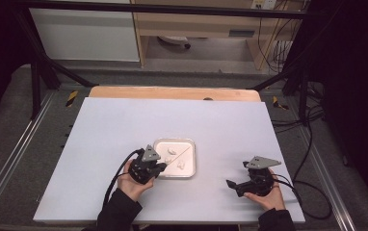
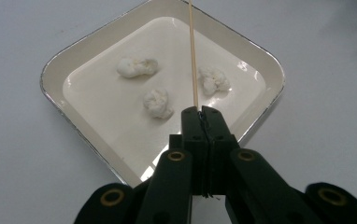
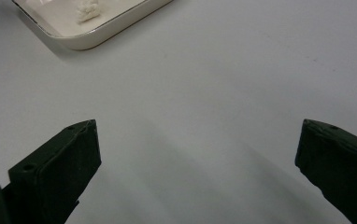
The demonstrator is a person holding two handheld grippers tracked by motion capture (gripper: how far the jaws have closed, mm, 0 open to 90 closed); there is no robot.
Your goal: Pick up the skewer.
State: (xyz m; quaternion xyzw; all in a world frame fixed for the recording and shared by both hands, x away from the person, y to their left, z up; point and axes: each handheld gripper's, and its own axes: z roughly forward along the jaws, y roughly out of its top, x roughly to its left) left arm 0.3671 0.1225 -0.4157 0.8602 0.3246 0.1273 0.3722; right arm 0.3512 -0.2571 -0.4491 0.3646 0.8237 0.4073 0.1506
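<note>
A white square tray (image 1: 190,168) (image 2: 260,60) lies on the table and holds three white popcorn-like pieces (image 2: 137,66). My left gripper (image 1: 161,168) (image 2: 202,111) sits at the tray's near left corner, shut on a thin wooden skewer (image 2: 193,56) (image 1: 182,154) that reaches out over the tray between two of the pieces. My right gripper (image 1: 235,185) (image 3: 197,149) rests on the table to the right of the tray, its jaws wide open with only bare table between them. In the right gripper view the tray's corner (image 3: 97,32) shows at the upper left with one piece (image 3: 88,11) in it.
The white tabletop (image 1: 124,125) has a wooden strip (image 1: 172,92) along its far edge. Black frame bars and cables (image 1: 307,144) run along the right side beyond the table. A person's hands and dark sleeves come in from the bottom edge.
</note>
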